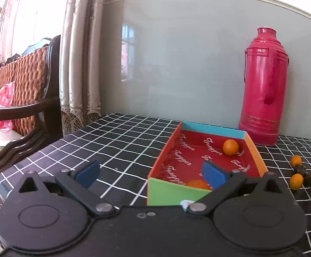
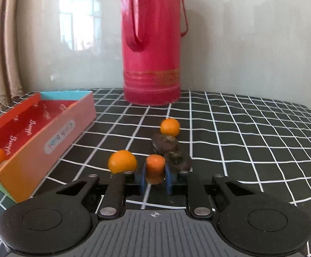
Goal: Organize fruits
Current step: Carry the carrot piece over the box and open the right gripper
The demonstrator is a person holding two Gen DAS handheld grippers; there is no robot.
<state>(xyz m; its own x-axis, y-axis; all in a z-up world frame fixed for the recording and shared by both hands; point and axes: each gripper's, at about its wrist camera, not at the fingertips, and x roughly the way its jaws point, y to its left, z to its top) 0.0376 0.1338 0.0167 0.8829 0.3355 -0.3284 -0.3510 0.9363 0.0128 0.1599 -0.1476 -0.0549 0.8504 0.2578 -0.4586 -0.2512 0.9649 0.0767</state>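
Observation:
A colourful open box with a red inside holds two small orange fruits, one at the far end and one near the front wall. My left gripper is open and empty, its right pad over the box's near end. My right gripper is shut on a small orange fruit low over the tablecloth. Two more orange fruits and two dark fruits lie just beyond it. The box stands to its left.
A tall red thermos stands against the grey wall behind the fruits and shows in the left wrist view. The table has a black checked cloth. A wooden chair and curtain stand to the left of the table.

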